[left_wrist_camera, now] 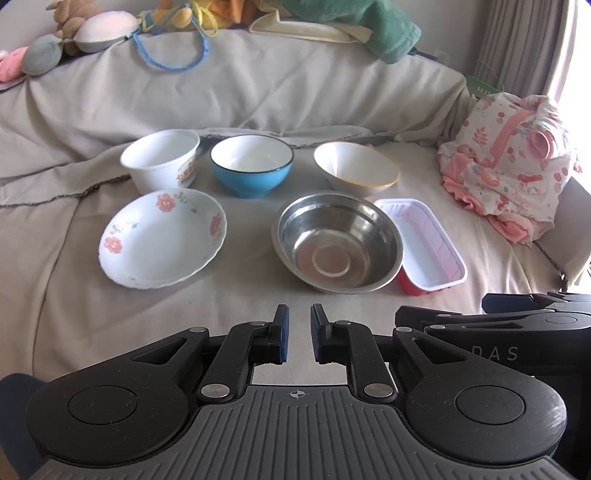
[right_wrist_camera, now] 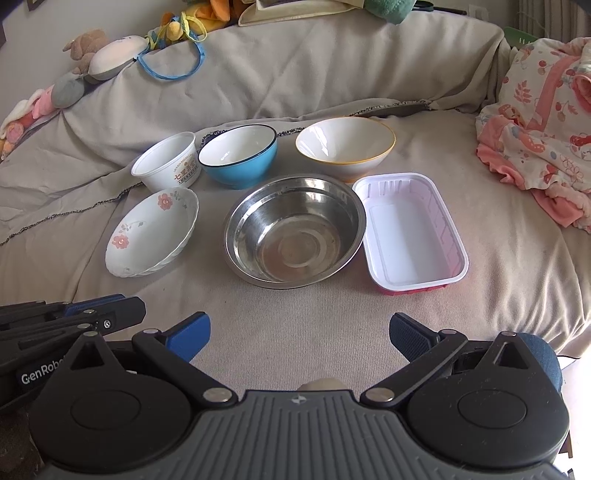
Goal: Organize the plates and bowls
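Note:
Several dishes stand on a beige sofa cover. Back row: a white plastic tub [left_wrist_camera: 160, 158] [right_wrist_camera: 168, 164], a blue bowl [left_wrist_camera: 252, 164] [right_wrist_camera: 238, 155], a white bowl with a yellow rim [left_wrist_camera: 356, 170] [right_wrist_camera: 345, 146]. Front row: a floral plate [left_wrist_camera: 162, 238] [right_wrist_camera: 152, 230], a steel bowl [left_wrist_camera: 338, 242] [right_wrist_camera: 294, 230], a red tray with a white inside [left_wrist_camera: 424, 243] [right_wrist_camera: 410, 230]. My left gripper [left_wrist_camera: 298, 323] is nearly shut and empty, short of the front row. My right gripper [right_wrist_camera: 299, 332] is open and empty, short of the steel bowl.
Stuffed toys [left_wrist_camera: 74, 33] and a green towel [left_wrist_camera: 369, 26] lie on the sofa back. A heap of pink patterned clothes [left_wrist_camera: 513, 162] [right_wrist_camera: 535, 147] lies at the right. The right gripper's body [left_wrist_camera: 509, 332] shows at the right of the left wrist view.

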`<action>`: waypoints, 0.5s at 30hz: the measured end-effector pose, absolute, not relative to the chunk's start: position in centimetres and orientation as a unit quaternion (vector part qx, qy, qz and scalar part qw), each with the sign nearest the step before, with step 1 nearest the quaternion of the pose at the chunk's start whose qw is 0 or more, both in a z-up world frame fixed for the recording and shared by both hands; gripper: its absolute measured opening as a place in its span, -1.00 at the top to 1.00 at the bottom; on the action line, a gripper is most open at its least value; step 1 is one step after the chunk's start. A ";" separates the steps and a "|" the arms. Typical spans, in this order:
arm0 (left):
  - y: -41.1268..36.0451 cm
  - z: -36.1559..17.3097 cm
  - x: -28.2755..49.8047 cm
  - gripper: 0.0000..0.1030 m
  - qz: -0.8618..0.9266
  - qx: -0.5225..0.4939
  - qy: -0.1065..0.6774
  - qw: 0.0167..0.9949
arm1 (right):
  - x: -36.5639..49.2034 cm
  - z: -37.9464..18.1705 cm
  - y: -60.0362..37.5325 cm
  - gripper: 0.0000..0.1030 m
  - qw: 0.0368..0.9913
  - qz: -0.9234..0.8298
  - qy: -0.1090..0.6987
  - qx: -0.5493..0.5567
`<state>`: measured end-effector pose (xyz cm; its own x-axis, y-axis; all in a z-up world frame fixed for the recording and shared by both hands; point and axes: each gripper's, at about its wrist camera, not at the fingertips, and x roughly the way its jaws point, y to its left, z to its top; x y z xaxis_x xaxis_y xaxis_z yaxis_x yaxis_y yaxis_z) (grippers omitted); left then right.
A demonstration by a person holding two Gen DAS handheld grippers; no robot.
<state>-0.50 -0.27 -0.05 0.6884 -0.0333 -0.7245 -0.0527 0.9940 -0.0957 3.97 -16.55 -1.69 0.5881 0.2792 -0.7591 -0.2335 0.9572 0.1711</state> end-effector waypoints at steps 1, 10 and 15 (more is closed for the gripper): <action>-0.2 0.0 -0.5 0.68 0.004 -0.055 0.394 0.917 | 4.0 -1.6 -16.5 -1.00 0.891 0.143 0.431 0.027; -0.2 0.2 -0.5 0.68 -0.003 -0.054 0.392 0.918 | 3.9 -1.5 -16.5 -1.00 0.892 0.143 0.429 0.028; -0.2 0.3 -0.5 0.68 -0.009 -0.055 0.392 0.918 | 3.9 -1.5 -16.7 -1.00 0.891 0.141 0.430 0.031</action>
<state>-0.52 -0.20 0.30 0.6925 -0.0585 -0.7190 -0.0273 0.9939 -0.1072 3.89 -16.66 -1.53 0.5907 0.2775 -0.7577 -0.2250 0.9584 0.1757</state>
